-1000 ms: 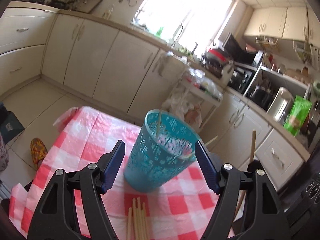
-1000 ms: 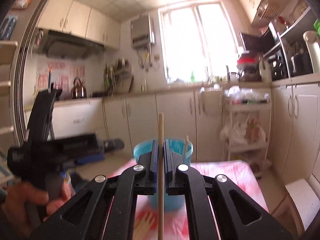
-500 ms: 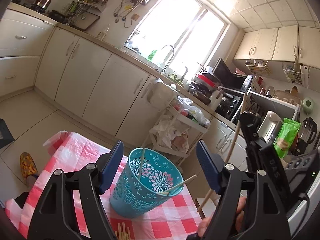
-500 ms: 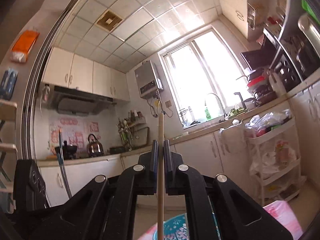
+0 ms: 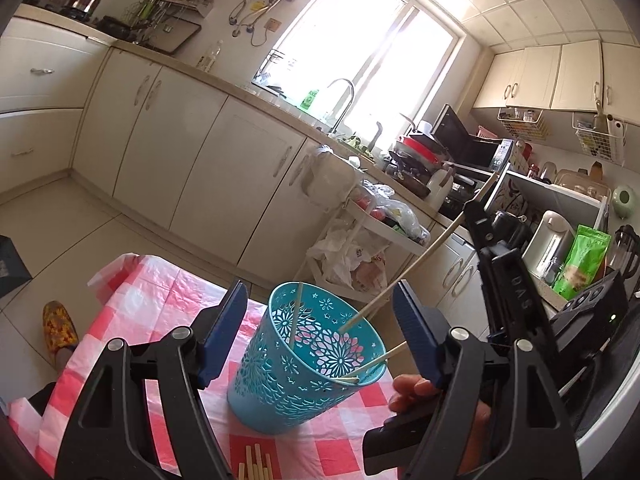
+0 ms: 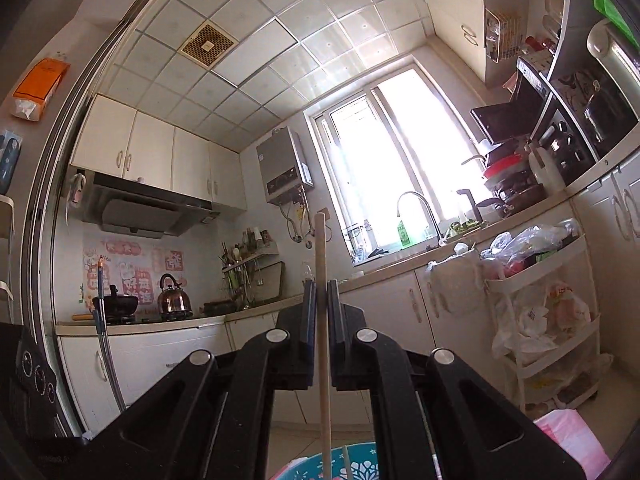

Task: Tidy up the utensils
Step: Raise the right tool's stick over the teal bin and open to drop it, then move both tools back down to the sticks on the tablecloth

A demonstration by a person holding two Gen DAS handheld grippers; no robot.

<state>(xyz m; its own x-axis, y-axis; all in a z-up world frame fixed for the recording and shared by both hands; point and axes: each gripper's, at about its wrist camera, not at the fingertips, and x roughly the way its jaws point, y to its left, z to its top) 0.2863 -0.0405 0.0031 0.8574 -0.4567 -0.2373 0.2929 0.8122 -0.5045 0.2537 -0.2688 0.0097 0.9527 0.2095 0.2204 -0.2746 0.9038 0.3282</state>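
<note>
Pinching a single chopstick (image 6: pixel 322 320) between its pads, the right claw (image 6: pixel 321 312) is pressed together on the stick, which runs straight up and down through the middle of the right wrist view. The stick's upper end rises above the pads against the far wall; its lower end drops out of the bottom edge, just above the cup (image 6: pixel 320 468) rim that shows there.

In the left wrist view the same chopstick (image 5: pixel 424 252) slants from the right claw (image 5: pixel 476 208), upper right, down to the left, and its lower tip is inside the mouth of the cup (image 5: pixel 304 364). A hand (image 5: pixel 416 390) grips the right tool's handle at lower right, beside the cup.

The left claw (image 5: pixel 316 336) stands spread, nothing between its pads touching them. The cup sits between and just beyond the two blue pads (image 5: pixel 224 336), apart from both. It is teal, perforated with flower cutouts, and tilts toward the right.

Two chopsticks are already in the cup: one (image 5: pixel 295 312) leans on the far-left wall, another (image 5: pixel 372 362) lies across the right rim with its end poking out.

More chopsticks (image 5: pixel 256 464) lie on the checked cloth (image 5: pixel 160 300) in front of the cup, between the left claw's arms at the bottom edge.
</note>
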